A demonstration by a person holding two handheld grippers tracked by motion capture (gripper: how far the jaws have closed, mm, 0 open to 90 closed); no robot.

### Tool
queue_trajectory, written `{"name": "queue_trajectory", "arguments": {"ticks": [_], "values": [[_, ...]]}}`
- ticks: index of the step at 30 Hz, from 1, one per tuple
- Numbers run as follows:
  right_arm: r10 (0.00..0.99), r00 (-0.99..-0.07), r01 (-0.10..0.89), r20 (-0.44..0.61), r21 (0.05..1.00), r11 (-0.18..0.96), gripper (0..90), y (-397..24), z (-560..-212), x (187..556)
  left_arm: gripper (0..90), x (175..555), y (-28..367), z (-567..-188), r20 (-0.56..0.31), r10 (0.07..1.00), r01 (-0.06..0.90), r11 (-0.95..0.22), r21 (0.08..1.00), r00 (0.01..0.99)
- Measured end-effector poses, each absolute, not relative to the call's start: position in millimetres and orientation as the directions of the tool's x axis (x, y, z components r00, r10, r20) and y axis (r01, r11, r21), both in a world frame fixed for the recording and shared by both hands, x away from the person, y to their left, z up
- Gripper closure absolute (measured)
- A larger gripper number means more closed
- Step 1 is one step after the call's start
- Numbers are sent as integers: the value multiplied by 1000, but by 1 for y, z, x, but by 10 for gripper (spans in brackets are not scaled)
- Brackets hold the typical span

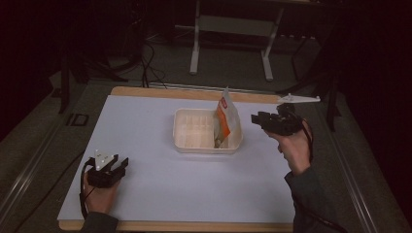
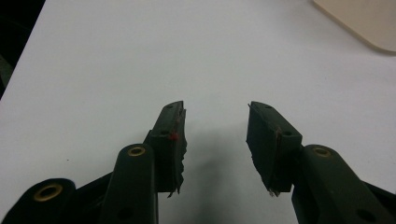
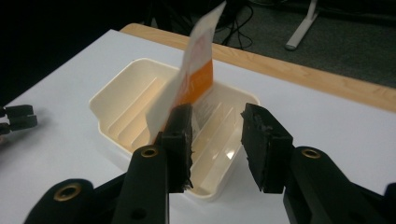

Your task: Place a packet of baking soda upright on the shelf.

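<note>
A cream tray (image 1: pixel 184 141) with a ribbed floor sits near the middle of the white table (image 1: pixel 160 194). An orange-and-white packet (image 1: pixel 225 116) stands upright in the tray at its right end, leaning against the right wall.

The right gripper (image 1: pixel 256 119) is held just right of the tray, raised off the table, jaws pointing toward the packet. The right gripper view gives what the high view cannot: the right gripper (image 3: pixel 215 140) has its jaws apart with nothing between them, and the packet (image 3: pixel 198 79) rises just beyond the left jaw, apart from it. This view also shows the tray's (image 3: pixel 112 93) parallel floor ribs and the table's wooden edge (image 3: pixel 299 72) behind the tray.

The left gripper (image 1: pixel 121 162) rests well to the left of the tray and nearer the person, low over the table. In the left gripper view its jaws stand apart and empty around the left gripper (image 2: pixel 215 135) midpoint, over bare white surface, with one corner of the tray (image 2: pixel 364 23) at upper right.
</note>
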State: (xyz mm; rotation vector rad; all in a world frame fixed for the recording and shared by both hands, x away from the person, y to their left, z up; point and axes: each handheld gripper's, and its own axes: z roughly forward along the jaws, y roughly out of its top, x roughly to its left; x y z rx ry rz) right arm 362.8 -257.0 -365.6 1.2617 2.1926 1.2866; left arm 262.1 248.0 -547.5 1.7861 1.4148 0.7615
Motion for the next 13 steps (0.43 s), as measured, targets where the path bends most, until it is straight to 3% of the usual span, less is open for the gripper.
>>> {"name": "queue_trajectory", "arguments": {"ticks": [13], "values": [[871, -461, 573, 170, 806, 146, 628, -281, -443, 349, 550, 264, 250, -549, 11, 984, 572, -113, 812, 178]]}}
